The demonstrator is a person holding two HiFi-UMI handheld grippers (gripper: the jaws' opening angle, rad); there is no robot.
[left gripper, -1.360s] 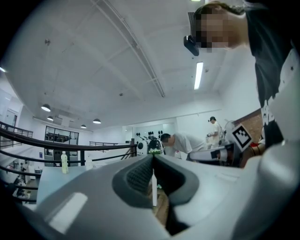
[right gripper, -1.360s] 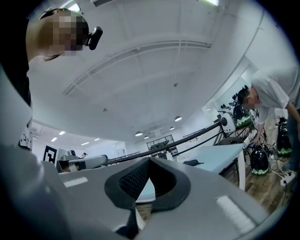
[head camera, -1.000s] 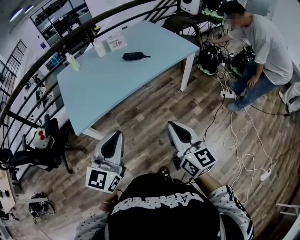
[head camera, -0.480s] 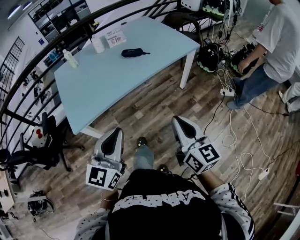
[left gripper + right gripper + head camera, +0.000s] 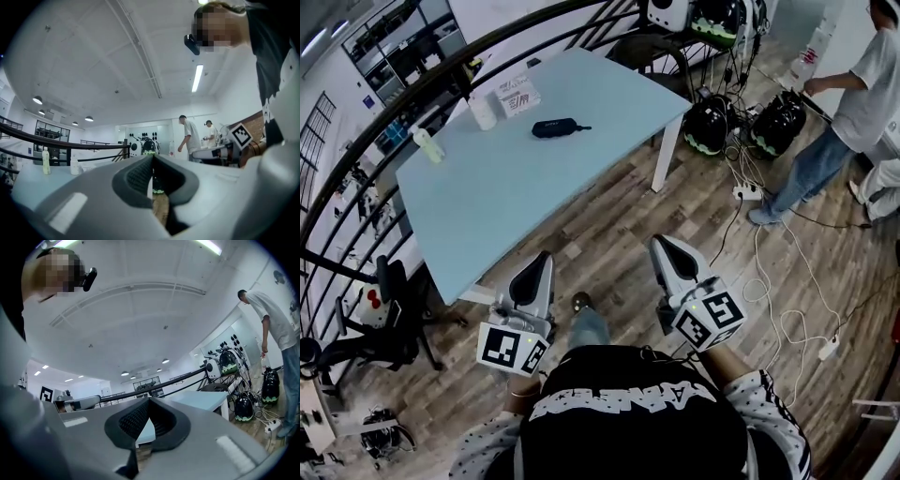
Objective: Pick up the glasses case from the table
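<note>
Left gripper (image 5: 538, 270) sits low in my head view, its jaws pressed together with nothing between them (its own camera shows the ribbed pads meeting at the tip). It points level over the wooden floor (image 5: 609, 216), well short of the pale blue table (image 5: 487, 206).

Scanning the tabletop from the left, I see a small pale bottle (image 5: 425, 145) standing near the far edge, then a white container (image 5: 481, 112), then a printed card (image 5: 517, 97) lying flat just beside it. To the right of those lies the glasses case (image 5: 556, 127), dark and oblong, flat on the table's far half and apart from the other items. Neither gripper is near it. A dark curved railing (image 5: 394, 103) runs behind the table.

Right gripper (image 5: 667, 251) is level with the left one, also closed and empty, aimed toward the table's near corner, its marker cube facing my camera.

Further right, black-and-green gear (image 5: 705, 127) sits on the floor by the table leg, white cables (image 5: 787, 291) trail across the boards, and a person (image 5: 862, 103) in a light shirt stands at the frame's edge.
</note>
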